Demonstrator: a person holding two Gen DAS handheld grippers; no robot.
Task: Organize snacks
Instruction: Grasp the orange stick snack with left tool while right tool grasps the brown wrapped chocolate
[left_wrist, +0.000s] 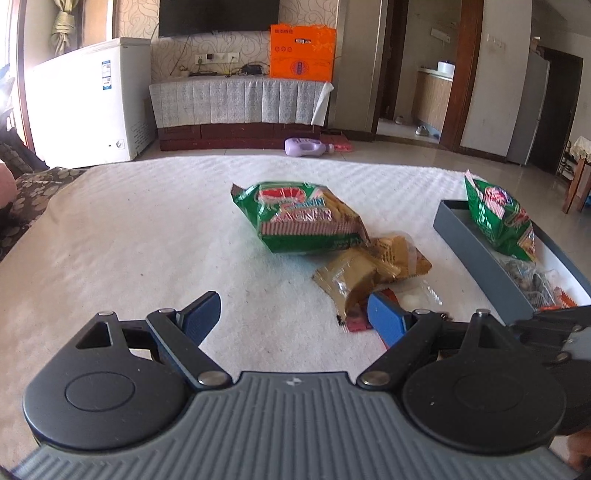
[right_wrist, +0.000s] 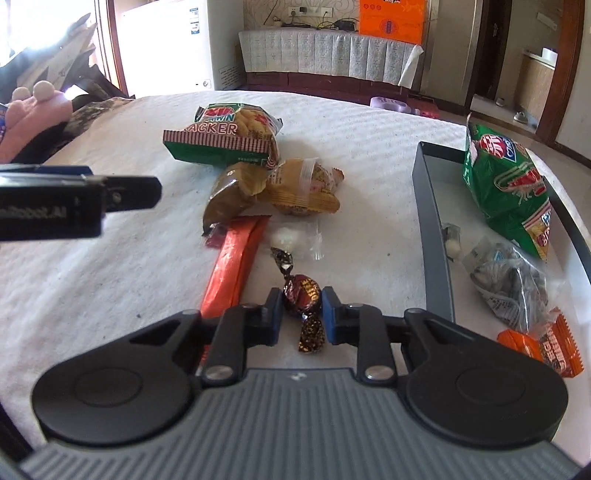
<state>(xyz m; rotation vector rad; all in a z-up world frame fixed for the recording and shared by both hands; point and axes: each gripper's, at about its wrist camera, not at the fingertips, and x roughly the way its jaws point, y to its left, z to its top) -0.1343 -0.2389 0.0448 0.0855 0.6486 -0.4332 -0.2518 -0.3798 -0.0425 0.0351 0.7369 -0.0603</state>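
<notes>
My right gripper (right_wrist: 302, 301) is shut on a dark brown wrapped candy (right_wrist: 301, 295) that lies on the white cloth. Left of it lie an orange stick pack (right_wrist: 236, 258) and a clear packet (right_wrist: 297, 238). Beyond them are two brown-gold pastry packs (right_wrist: 273, 188) and a green cracker bag (right_wrist: 229, 134). A grey tray (right_wrist: 434, 229) at the right holds another green cracker bag (right_wrist: 506, 184), a packet of seeds (right_wrist: 509, 280) and an orange wrapper (right_wrist: 543, 343). My left gripper (left_wrist: 293, 314) stands open above the cloth, with the pastry packs (left_wrist: 365, 266) just ahead of its right finger.
The cloth-covered table (left_wrist: 129, 240) ends at a rounded far edge. A cushion (left_wrist: 33, 192) and a pink plush toy (right_wrist: 33, 110) lie past its left side. On the floor beyond lies a purple bottle (left_wrist: 306, 147) before a covered TV bench (left_wrist: 240, 99).
</notes>
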